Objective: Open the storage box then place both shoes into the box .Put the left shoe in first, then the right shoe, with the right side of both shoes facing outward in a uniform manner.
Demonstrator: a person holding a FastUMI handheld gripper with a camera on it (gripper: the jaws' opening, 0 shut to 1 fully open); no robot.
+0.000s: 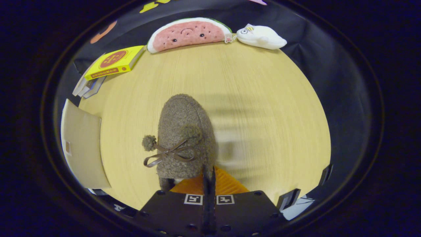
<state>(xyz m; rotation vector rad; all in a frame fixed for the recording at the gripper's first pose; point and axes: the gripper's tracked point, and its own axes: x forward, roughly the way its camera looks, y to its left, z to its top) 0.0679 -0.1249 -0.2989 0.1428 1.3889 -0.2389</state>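
Observation:
A brown fuzzy shoe with two pom-poms and a brown ribbon bow hangs just ahead of my fingers, toe pointing away over the light wooden table. My gripper is shut on the shoe's rear rim. The orange fingers are pressed together with a thin dark strip of the shoe between them. A beige flat panel of the storage box stands to the left of the shoe, at the table's edge. I cannot tell whether this shoe is the left or the right one.
At the far side of the table lie a watermelon-slice plush and a white plush animal. A yellow box rests on a stack of books at the far left. Two black clips sit at the near right edge.

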